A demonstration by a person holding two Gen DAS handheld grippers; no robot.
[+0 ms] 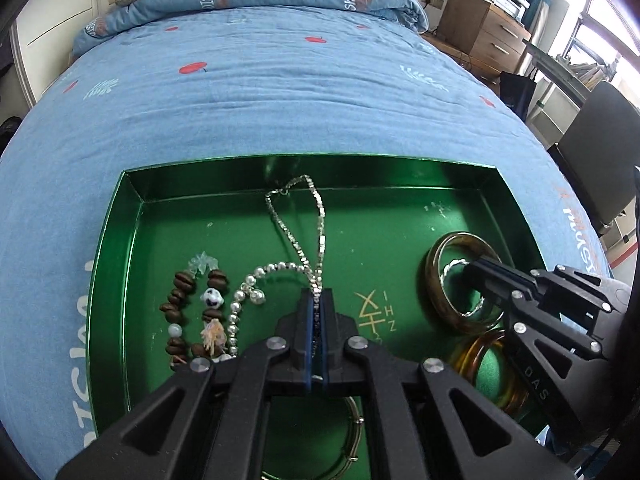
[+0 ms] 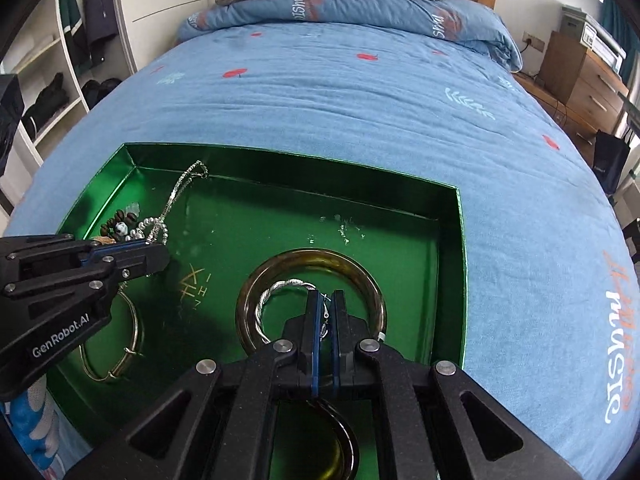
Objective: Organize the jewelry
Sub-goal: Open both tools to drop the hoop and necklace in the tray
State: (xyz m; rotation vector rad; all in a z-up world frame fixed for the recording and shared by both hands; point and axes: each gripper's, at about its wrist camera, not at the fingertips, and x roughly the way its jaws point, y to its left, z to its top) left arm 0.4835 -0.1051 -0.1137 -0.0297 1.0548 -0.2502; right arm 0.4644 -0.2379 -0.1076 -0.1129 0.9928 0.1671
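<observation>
On the blue bed (image 1: 280, 92), a green tray (image 1: 120, 240) holds the jewelry. The left tongs (image 1: 317, 300) are clamped on a silver chain necklace (image 1: 298, 216) that stretches toward the tray's far wall; the right tongs (image 2: 325, 308) are clamped on a twisted silver bangle (image 2: 276, 290) lying inside an amber bangle (image 2: 256, 280). Each piece probably wants a slow, straight lift, so the chain does not snag the silver bead bracelet (image 1: 244, 300) beside it. Only the left view shows the brown bead bracelet (image 1: 176, 304) clearly; the right view shows a thin gold bangle (image 2: 134, 336) near the left tongs.
</observation>
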